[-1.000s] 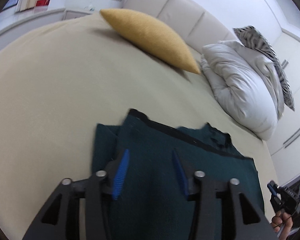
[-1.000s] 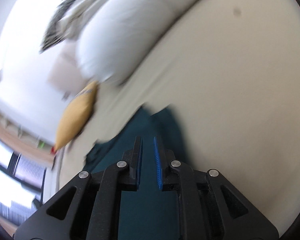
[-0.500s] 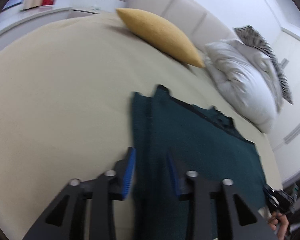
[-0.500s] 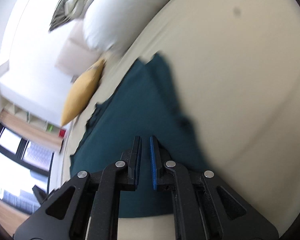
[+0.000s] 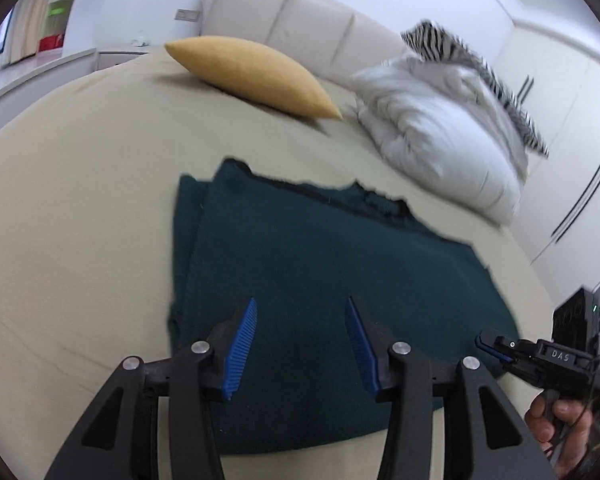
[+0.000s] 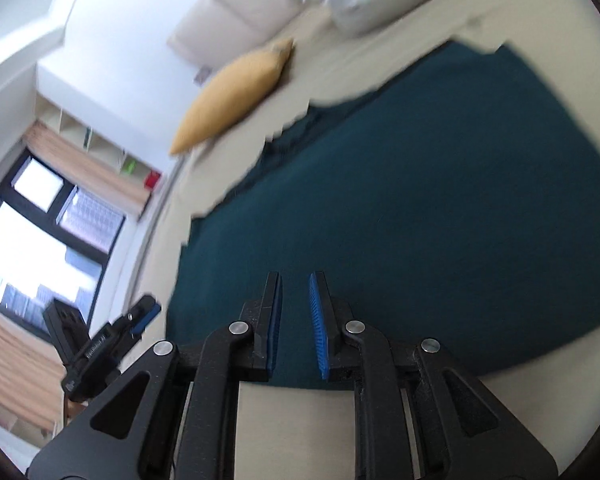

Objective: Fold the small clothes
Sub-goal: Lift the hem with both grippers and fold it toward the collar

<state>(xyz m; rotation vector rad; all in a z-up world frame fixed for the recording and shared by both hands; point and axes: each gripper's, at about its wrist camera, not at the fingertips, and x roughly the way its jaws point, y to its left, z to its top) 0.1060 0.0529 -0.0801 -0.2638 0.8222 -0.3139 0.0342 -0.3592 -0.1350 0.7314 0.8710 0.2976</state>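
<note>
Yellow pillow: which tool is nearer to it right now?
Left. The left tool hovers over the green garment's near-left part, on the yellow pillow's side of the bed; the right tool, jaws opening and empty, is at the garment's opposite end.

A: What's standing around the bed [image 5: 68,184]?
B: A cream padded headboard [image 5: 300,28] is backing it; white walls are closing in the room.
A: And light?
B: Daylight is coming through a dark-framed window [image 6: 40,236] with tan curtains [image 6: 88,172], beside open shelves [image 6: 100,140].
</note>
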